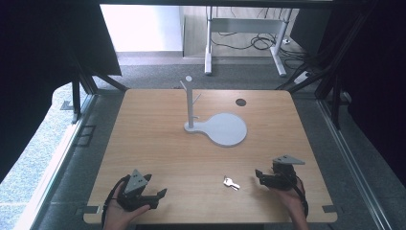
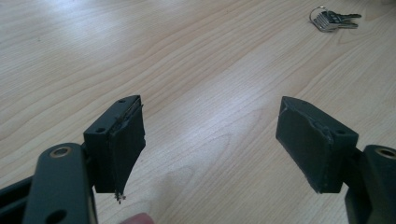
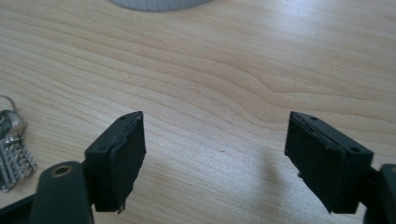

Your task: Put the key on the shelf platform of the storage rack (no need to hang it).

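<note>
The wooden surface (image 1: 158,143) carries everything here. Past the keys, toward the far edge, sits the grey stand (image 1: 215,125), a thin branched post rising from a round flat base. A small dark disc (image 1: 241,102) lies beyond the keys too, farther than the stand's base and to its right. My left claw (image 1: 155,195) rests near the close edge, left of the keys and well apart from them, jaws spread wide with nothing between them. My right claw (image 1: 261,177) sits right of the keys, nearer to them, jaws likewise released and empty over bare wood. The keys (image 1: 231,183) lie flat on the surface between my two claws, on a small ring.
</note>
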Motion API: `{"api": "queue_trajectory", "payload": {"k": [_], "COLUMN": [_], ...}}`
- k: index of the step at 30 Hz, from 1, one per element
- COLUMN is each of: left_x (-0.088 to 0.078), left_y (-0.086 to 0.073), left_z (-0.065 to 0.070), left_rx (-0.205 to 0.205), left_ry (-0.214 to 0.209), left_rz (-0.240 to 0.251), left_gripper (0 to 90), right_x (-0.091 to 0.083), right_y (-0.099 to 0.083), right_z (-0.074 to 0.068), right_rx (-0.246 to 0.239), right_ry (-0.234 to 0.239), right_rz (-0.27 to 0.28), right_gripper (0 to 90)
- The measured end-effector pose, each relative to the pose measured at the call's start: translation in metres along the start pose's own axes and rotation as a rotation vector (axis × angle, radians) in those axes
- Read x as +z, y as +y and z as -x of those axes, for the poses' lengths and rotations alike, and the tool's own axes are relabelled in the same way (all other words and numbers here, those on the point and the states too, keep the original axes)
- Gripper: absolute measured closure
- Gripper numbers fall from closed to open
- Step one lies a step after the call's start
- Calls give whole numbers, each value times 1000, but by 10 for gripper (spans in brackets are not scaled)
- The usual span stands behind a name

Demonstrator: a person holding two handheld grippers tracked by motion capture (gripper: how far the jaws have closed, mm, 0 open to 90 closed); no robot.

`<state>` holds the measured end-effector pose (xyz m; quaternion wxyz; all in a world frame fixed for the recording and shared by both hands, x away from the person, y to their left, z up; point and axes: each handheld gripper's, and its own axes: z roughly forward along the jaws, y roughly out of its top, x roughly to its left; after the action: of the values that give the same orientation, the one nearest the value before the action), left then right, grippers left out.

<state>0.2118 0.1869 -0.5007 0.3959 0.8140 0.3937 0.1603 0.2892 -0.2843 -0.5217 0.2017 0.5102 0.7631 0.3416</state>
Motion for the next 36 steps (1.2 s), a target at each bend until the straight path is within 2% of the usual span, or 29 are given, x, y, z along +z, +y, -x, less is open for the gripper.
{"api": "queue_trajectory", "payload": {"k": [1,2,3,6,9,14,24,27,31,34,36], "left_x": [0,0,1,0,-1,-5,-8,-9,-10,-9,-9], "left_y": [0,-1,-1,-2,-2,-2,-3,-3,-1,-1,-1], "left_z": [-1,-2,-3,-7,-9,-11,-16,-17,-16,-15,-14], "left_rx": [-2,-3,-4,-11,-21,-25,-42,-47,-43,-43,-42], "left_ry": [2,3,5,13,18,19,25,27,26,20,18], "left_rz": [-1,-2,-4,-7,0,8,14,16,20,15,18], "left_gripper": [240,240,240,240,241,241,241,241,241,242,242], "right_x": [-2,-2,-3,-3,-3,-5,-11,-13,-16,-24,-30], "right_y": [-1,-1,-2,-2,0,0,3,6,9,18,25], "right_z": [1,1,-1,-4,-5,-5,-4,-5,-8,-9,-9], "right_rx": [-10,-10,-35,-72,-77,-51,-65,-56,-92,-120,-137], "right_ry": [21,21,59,50,63,77,76,83,93,110,104], "right_rz": [4,4,-10,-20,-13,-17,6,12,6,-23,-31], "right_gripper": [254,254,268,279,293,322,339,345,347,349,351]}}
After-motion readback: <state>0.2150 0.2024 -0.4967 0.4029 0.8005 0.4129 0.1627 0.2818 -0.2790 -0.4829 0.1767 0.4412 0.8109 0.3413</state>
